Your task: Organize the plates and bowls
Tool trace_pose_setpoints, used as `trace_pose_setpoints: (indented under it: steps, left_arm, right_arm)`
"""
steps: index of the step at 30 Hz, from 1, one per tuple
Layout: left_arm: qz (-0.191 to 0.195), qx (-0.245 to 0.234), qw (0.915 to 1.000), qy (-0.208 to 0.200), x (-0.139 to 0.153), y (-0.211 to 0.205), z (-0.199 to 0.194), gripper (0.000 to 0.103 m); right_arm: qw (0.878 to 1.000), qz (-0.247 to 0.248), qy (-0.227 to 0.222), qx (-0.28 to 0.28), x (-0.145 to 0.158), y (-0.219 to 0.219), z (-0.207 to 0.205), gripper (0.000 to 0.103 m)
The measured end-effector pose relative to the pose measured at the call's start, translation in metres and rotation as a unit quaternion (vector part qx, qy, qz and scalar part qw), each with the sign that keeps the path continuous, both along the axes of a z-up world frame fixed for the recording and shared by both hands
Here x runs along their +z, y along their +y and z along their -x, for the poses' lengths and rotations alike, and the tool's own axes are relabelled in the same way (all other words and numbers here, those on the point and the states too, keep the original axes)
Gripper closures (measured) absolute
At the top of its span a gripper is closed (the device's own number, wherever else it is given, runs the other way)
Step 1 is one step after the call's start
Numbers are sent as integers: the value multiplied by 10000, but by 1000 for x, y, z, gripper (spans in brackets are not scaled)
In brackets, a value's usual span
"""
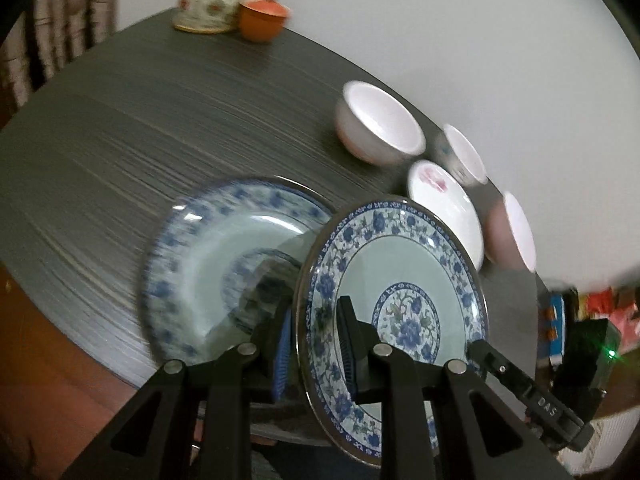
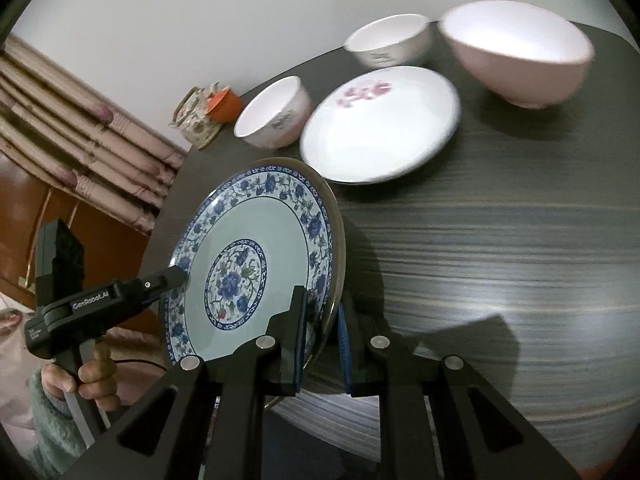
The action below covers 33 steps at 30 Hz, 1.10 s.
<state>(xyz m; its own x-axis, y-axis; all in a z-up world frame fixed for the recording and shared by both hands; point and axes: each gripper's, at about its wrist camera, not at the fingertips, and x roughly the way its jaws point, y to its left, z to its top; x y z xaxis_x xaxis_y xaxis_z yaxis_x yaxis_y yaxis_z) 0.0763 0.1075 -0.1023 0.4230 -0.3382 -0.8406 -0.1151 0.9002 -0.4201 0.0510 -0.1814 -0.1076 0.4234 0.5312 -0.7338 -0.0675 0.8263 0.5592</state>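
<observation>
- Blue-and-white porcelain, glossy, with a floral border, a pale celadon well and a round floral medallion: this describes the held plate, which is tilted steeply on edge above the near rim of the counter.
- Left gripper: its ribbed blue-padded fingers are pinched on the held plate's rim, one on the face and one behind.
- Right gripper: its fingers are clamped on the opposite rim of the same plate, one on either side of the edge.
- Second blue-and-white plate: matching pattern, lying flat on the counter just behind the held one; motion blur softens its detail.
- Counter surface: dark grey, matt, with fine streaked grain lines and a rounded edge.
- White plate: shallow, round, smooth glaze, pink blossom print near the far rim, flat on the counter beyond the held plate.
- Pink bowl: deep, rounded wall, white interior, small foot, upright just beside the white plate.
- Two small white bowls: straight-walled, each with a faint printed mark on the side, upright close to the white plate.
- Floral glass teapot with a bamboo-coloured handle, and an orange lidded cup touching or just beside it, stand at the far counter edge.
- Person's left hand, in a fuzzy pale-green sleeve, grips the left gripper's handle.
</observation>
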Motion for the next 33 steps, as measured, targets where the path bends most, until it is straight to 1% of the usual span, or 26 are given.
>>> trace_pose_setpoints:
  steps: [2,7,15,20,24,30,33]
  left_arm:
    - [-82,155,9998,-10,-1,12,-1,83]
    - [-110,500,9986,144,-13,44,-2,83]
    - [-45,820,9964,199,-25,72,-4,83]
    - [-74,910,9956,192,-29,73,-7,83]
    - [-85,940,9951,287,-35,76,-9,83]
    - [-102,988,9942,416,-43,77,-12,82]
    - [-154,1007,9940,406,-45,76,-13,82]
  right_arm:
    - [9999,1,10,100,1,15,-6,88]
    - [9991,71,1,420,1,57,-25,88]
    - [9974,211,184,657,-13,97,-41,87]
    - [9969,219,261,710,-18,106,-45,87]
    - [9967,218,295,721,-23,110,-47,87]
    - [9964,307,380,691,-27,115,-45,86]
    - [9960,399,368,713,-27,119,-43,85]
